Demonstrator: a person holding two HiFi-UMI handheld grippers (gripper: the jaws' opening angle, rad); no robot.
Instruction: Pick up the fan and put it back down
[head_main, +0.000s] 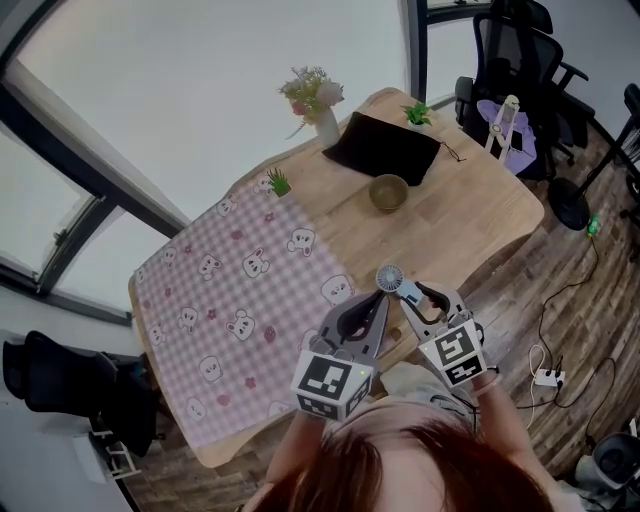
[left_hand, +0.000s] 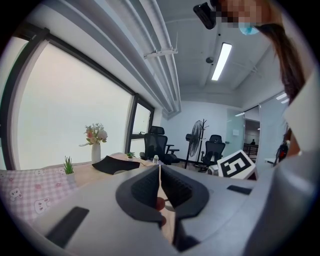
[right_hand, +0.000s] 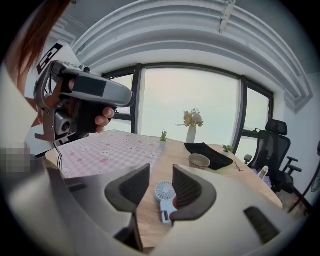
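Note:
A small pale-blue hand fan (head_main: 389, 278) lies flat on the bare wood of the table (head_main: 480, 210), near its front edge. In the right gripper view the fan (right_hand: 165, 197) rests on the wood between my right gripper's (right_hand: 161, 176) jaws, round head pointing away. Those jaws stand apart with a gap on both sides of the fan, so the right gripper (head_main: 412, 298) is open. My left gripper (head_main: 368, 305) hovers just left of the fan. Its pads meet at the tips with nothing between them, so the left gripper (left_hand: 160, 176) is shut.
A pink checked cloth (head_main: 230, 290) covers the table's left half. At the back stand a vase of flowers (head_main: 315, 100), a black pouch (head_main: 383, 148), a bowl (head_main: 388, 192) and two small plants (head_main: 279, 183). Office chairs (head_main: 510, 50) and a floor fan (head_main: 568, 200) stand beyond the table.

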